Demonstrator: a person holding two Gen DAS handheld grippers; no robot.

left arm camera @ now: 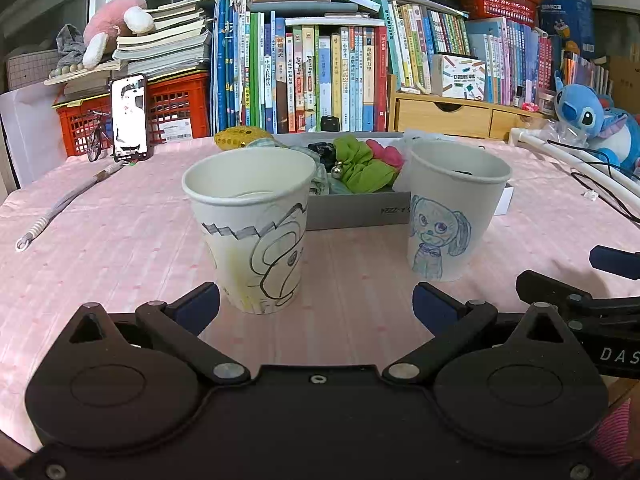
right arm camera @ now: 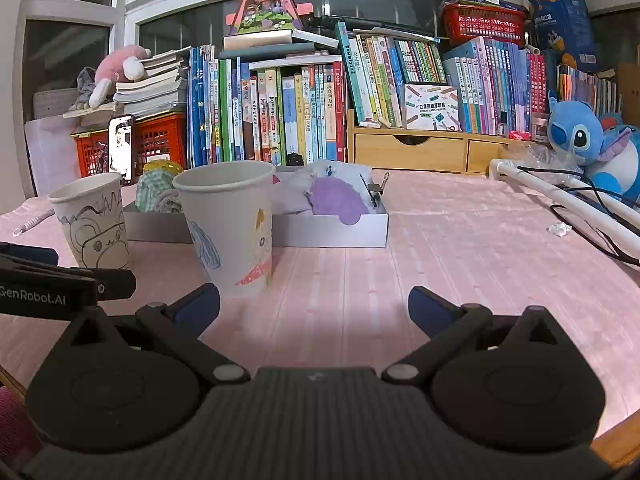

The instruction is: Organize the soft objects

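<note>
Left gripper (left arm camera: pixel 316 304) and right gripper (right arm camera: pixel 314 304) both gape wide, holding nothing. Only the right wrist view shows the purple cloth (right arm camera: pixel 338 202) — at 12 o'clock, in the gray box (right arm camera: pixel 332 230).

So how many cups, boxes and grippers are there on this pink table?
Paper cups: 2, the one with the outline drawing and the blue puppy one
Grey boxes of soft things: 1
Grippers: 2, left and right
Total: 5

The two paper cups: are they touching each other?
Apart. The left wrist view shows pink tablecloth and the grey box between the bear-drawing cup and the dog-drawing cup.
</note>
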